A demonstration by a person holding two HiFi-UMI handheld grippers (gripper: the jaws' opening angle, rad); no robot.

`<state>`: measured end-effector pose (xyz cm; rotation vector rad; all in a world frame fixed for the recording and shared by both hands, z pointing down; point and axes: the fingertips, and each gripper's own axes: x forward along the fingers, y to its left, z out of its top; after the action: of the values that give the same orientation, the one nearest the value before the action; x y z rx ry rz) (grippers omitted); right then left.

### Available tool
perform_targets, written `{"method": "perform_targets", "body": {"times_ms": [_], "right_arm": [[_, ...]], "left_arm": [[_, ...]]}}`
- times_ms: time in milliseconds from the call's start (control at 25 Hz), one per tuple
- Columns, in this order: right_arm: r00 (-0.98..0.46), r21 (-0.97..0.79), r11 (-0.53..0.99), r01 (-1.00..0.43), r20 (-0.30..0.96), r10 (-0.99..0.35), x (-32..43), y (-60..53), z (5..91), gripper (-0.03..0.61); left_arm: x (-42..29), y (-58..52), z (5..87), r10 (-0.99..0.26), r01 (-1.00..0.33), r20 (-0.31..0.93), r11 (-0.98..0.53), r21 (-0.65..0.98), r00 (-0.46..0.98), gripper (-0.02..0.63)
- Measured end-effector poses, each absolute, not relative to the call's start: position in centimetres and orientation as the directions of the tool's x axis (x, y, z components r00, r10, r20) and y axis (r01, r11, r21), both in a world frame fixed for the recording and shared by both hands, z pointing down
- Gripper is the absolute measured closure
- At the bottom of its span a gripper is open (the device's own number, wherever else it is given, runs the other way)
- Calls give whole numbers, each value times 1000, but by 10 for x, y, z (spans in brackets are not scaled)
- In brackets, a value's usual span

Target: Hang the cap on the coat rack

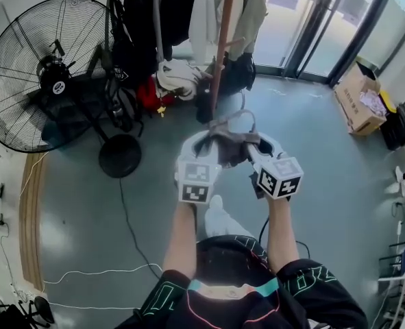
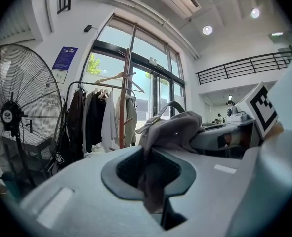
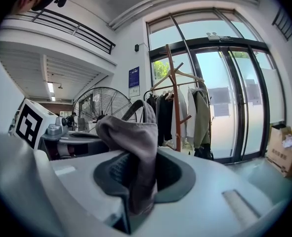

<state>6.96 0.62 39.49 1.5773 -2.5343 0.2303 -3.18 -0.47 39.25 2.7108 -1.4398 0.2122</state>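
Note:
A grey cap (image 1: 231, 142) hangs between my two grippers at chest height, its strap loop standing up. My left gripper (image 1: 203, 144) is shut on one side of the cap (image 2: 173, 130), with fabric running down into its jaw slot. My right gripper (image 1: 260, 151) pinches the other side of the cap (image 3: 136, 142), the cloth draped between its jaws. The brown wooden coat rack (image 1: 221, 46) stands just beyond the cap. Its pole (image 2: 124, 98) with side pegs shows ahead in the left gripper view. The coat rack (image 3: 175, 98) is also seen in the right gripper view.
A large floor fan (image 1: 48, 70) with a round black base (image 1: 120, 155) stands at the left. Behind the pole, a clothes rail (image 1: 147, 26) carries dark and light garments. A cardboard box (image 1: 358, 100) sits at the right by glass doors. Cables (image 1: 130, 218) cross the floor.

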Motion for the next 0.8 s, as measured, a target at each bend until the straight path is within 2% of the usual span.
{"method": "perform_targets", "body": {"times_ms": [400,800], "right_arm": [[-499,-108,488,-866,238,-833,61,-65,416,492],[-503,-149,480,-864,244,-829,92,-151,425,492]], "left_arm": [[-42,-68,410,-845,-863,210,-506,-10,493,568],[-11,-149,421,-840,-866,250,-500,-12,482,568]]}}
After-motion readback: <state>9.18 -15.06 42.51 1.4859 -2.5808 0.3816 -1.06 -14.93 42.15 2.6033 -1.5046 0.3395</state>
